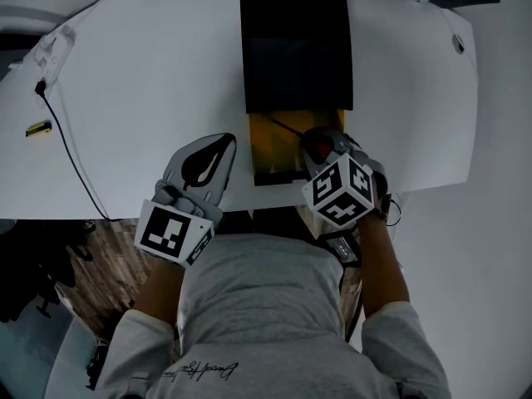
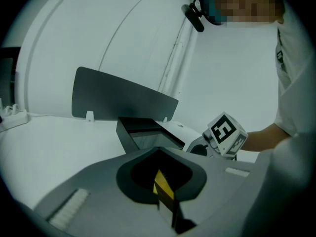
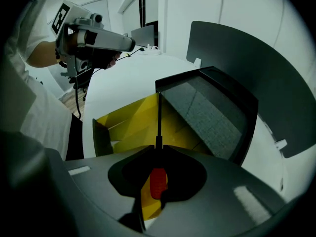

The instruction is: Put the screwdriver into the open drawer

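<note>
The screwdriver [image 1: 318,149] has a red handle [image 3: 158,181] and a thin dark shaft [image 3: 159,120]. My right gripper [image 1: 322,146] is shut on the handle and tilts steeply down over the open yellow drawer [image 1: 268,136], near its front right corner. The shaft reaches over the drawer's yellow inside [image 3: 129,123]. The drawer sticks out of a black cabinet [image 1: 295,46] toward the table's near edge. My left gripper [image 1: 218,146] lies low over the white table [image 1: 133,90] left of the drawer, shut, with nothing between its tips [image 2: 158,151].
A black cable [image 1: 73,160] runs across the left of the table from a white power strip [image 1: 51,50]. A small yellow item [image 1: 37,128] lies at the left edge. A dark panel [image 3: 247,48] stands behind the cabinet [image 2: 143,131]. The person's body is against the near edge.
</note>
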`<move>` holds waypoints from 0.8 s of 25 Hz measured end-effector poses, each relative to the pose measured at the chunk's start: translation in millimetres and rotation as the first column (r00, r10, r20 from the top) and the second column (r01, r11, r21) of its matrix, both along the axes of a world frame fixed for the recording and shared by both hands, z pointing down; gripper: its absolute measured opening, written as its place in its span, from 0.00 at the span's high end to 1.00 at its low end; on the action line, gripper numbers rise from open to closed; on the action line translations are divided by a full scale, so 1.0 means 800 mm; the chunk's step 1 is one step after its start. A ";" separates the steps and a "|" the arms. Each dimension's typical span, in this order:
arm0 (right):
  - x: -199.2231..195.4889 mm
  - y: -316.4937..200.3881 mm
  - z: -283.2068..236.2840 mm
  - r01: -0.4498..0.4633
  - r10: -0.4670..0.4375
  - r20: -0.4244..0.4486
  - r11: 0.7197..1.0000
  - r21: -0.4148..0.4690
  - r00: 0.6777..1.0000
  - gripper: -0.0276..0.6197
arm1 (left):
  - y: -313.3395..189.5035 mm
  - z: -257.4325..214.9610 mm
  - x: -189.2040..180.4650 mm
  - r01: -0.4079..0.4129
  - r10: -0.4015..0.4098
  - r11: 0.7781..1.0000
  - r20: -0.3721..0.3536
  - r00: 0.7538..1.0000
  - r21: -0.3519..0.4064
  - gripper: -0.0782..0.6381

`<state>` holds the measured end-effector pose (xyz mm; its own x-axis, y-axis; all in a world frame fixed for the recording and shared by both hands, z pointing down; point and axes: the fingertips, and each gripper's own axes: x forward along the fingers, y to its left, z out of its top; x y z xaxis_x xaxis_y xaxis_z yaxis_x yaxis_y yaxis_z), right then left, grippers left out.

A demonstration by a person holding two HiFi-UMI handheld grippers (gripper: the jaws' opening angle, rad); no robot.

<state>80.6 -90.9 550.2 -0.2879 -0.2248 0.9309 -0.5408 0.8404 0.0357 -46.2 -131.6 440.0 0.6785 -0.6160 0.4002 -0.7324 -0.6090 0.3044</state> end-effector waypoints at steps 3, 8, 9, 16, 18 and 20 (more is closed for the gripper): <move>-0.004 0.001 0.008 0.014 -0.014 -0.004 1.000 -0.022 1.000 0.84 | 0.001 0.003 -0.004 0.005 -0.005 1.000 0.002 1.000 -0.003 0.89; -0.006 -0.001 0.017 0.028 -0.029 -0.026 0.999 -0.045 0.999 0.84 | 0.000 0.008 -0.011 0.022 -0.022 1.000 0.006 1.000 -0.009 0.89; -0.006 -0.001 0.019 0.031 -0.033 -0.031 0.998 -0.048 0.999 0.85 | 0.000 0.009 -0.012 0.024 -0.024 1.000 0.005 1.000 -0.011 0.89; -0.011 -0.005 0.028 0.040 -0.045 -0.057 0.996 -0.076 0.997 0.84 | -0.001 0.012 -0.015 0.031 -0.031 0.999 0.001 1.000 -0.016 0.89; -0.011 -0.005 0.031 0.043 -0.048 -0.067 0.996 -0.084 0.997 0.85 | -0.001 0.012 -0.017 0.033 -0.033 0.999 -0.001 0.999 -0.016 0.89; -0.012 -0.004 0.034 0.046 -0.053 -0.077 0.995 -0.092 0.996 0.85 | -0.001 0.013 -0.019 0.035 -0.035 0.999 -0.001 0.999 -0.016 0.89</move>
<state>70.7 -94.5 577.3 -0.2215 -0.1267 0.9669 -0.4968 0.8679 -0.0001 -61.3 -132.2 450.5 0.6572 -0.6326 0.4097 -0.7528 -0.5780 0.3151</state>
